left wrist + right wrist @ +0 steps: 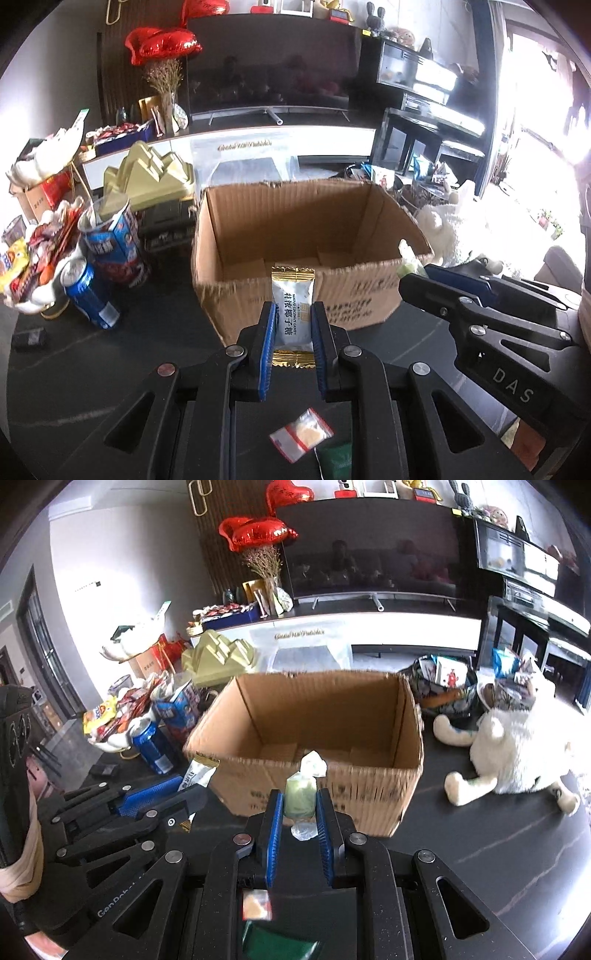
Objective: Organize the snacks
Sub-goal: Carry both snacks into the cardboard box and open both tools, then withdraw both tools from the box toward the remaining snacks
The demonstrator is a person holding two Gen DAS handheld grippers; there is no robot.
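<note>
My left gripper (293, 317) is shut on a white coconut candy packet (293, 301) with gold ends, held upright in front of the open cardboard box (295, 221). In the right wrist view my right gripper (299, 805) is shut on a pale green wrapped candy (300, 797) with twisted clear ends, also just short of the box (325, 716). Each gripper shows in the other's view: the right gripper (413, 280) at the right, the left gripper (184, 790) at the left. A small clear red-striped bag (301, 434) and a green packet (336, 458) lie on the dark table below.
A blue can (90, 295), a blue snack carton (110, 236) and a heap of snack packets (33, 266) stand left of the box. A white plush toy (517, 746) lies to the right, a bowl of snacks (447, 690) behind it. A TV and cabinet stand beyond.
</note>
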